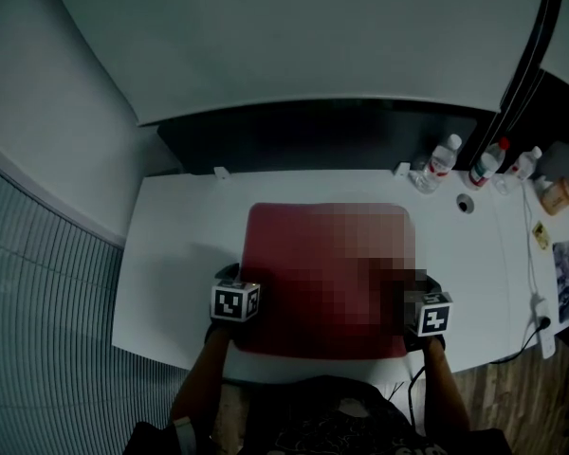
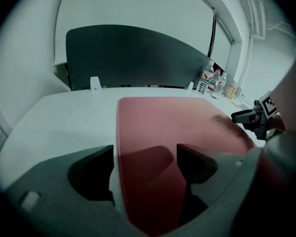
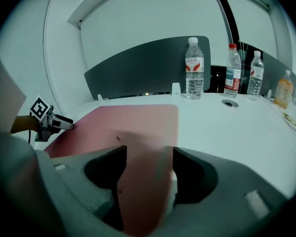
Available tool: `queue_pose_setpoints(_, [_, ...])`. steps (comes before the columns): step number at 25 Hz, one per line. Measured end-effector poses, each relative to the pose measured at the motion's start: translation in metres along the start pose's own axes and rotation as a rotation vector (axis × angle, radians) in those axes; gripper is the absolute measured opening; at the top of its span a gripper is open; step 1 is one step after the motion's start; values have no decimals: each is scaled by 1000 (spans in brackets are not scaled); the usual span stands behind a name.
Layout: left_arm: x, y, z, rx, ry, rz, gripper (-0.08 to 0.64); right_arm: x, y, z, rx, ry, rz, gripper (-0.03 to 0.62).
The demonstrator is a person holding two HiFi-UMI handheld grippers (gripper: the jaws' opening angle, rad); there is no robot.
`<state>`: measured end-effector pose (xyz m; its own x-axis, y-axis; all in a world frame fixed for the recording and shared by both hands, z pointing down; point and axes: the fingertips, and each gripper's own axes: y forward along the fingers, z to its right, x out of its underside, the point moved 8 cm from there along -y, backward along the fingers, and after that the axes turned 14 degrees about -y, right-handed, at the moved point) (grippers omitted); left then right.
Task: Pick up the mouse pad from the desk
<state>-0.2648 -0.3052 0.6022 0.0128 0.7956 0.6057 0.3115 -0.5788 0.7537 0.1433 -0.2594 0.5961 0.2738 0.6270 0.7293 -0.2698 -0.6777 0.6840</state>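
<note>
Tongs, left (image 2: 145,166) and right (image 3: 148,169): both spread wide, gripping nothing, each astride one side edge of red mouse pad (image 1: 294,254) on white surface (image 1: 180,245).

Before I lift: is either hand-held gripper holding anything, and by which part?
Nothing held: left hand-held gripper and right hand-held gripper stand open astride the mouse pad's side edges.

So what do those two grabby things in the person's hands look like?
Each one is grey plastic with two chunky, darker jaws. The left gripper and the right gripper each carry a white cube printed with black square markers: the left cube and the right cube. The person's top looks dark.
</note>
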Motion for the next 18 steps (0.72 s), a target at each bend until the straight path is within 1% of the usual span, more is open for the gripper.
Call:
queue_pose_setpoints(3, [1, 4, 0, 2, 3, -10, 383, 0, 6, -1, 4, 6, -22, 287])
queue_pose_setpoints(6, [-1, 5, -1, -23, 16, -9, 383, 0, 8, 1, 32, 0, -53, 287])
queue_pose_setpoints(10, [-3, 8, 1, 4, 5, 3, 383, 3, 10, 4, 66, -1, -82, 287])
queue_pose_setpoints(14, [-3, 8, 1, 2, 7, 8, 383, 3, 11, 4, 73, -1, -87, 287])
queue_pose_setpoints(18, [0, 7, -1, -20, 5, -7, 382, 5, 12, 4, 67, 21, -66, 298])
